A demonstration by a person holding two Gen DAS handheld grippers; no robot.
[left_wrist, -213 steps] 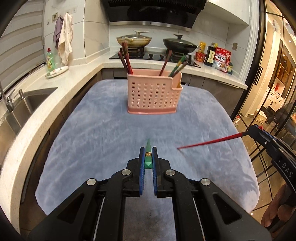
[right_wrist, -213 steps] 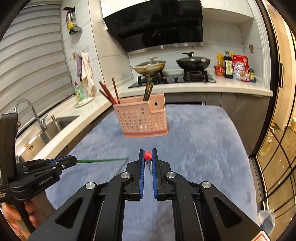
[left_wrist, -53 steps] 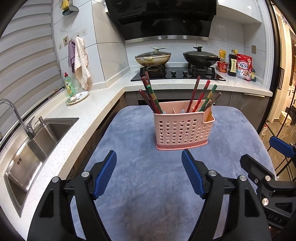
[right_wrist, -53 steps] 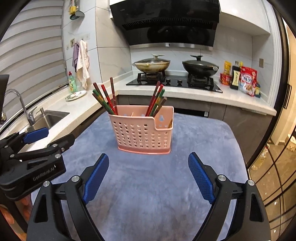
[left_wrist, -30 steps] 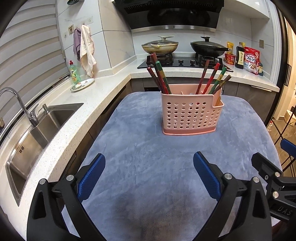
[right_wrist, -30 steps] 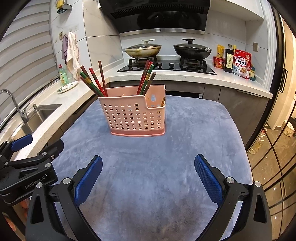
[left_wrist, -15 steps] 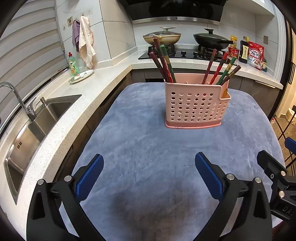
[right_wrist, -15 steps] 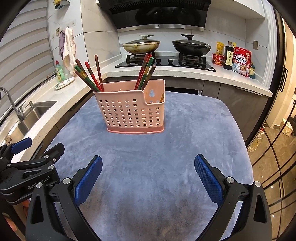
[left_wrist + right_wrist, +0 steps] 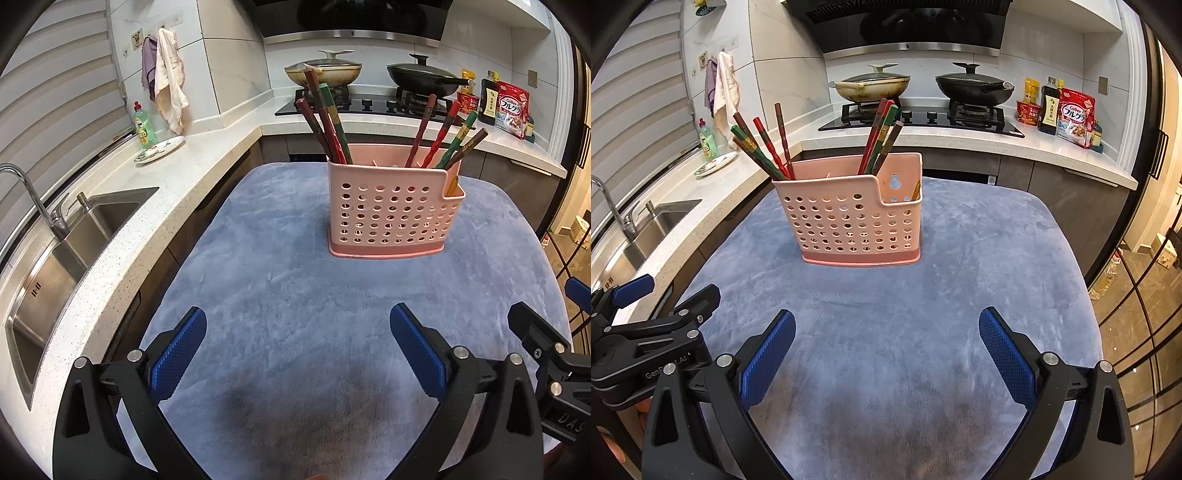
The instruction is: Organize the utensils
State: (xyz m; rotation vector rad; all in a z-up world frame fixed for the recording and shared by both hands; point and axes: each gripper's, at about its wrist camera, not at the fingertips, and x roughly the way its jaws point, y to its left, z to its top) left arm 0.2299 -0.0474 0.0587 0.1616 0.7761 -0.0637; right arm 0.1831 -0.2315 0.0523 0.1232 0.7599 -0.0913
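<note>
- Since 7.1 s ago: both grippers have let go of their chopsticks; those sticks are no longer between the pads, and more sticks stand in the pink basket (image 9: 393, 214).
- Left gripper (image 9: 297, 354): jaws spread wide, nothing between the blue pads; hovers over the near edge of the blue-grey cloth (image 9: 280, 291).
- Right gripper (image 9: 886, 356): jaws likewise wide, nothing held.
- Surface: plush cloth covers the table; white counter with steel sink (image 9: 55, 254) runs along its left edge.
- Basket stands upright toward the far edge of the cloth, long axis left-right, perforated wall facing the cameras.
- Chopsticks (image 9: 764, 147): one bundle at the basket's left end leans left, one (image 9: 881, 134) at the right leans right; tips down, ends fanned upward.
- Behind: hob with two lidded pans (image 9: 871, 86), cereal bag (image 9: 1075, 118).
</note>
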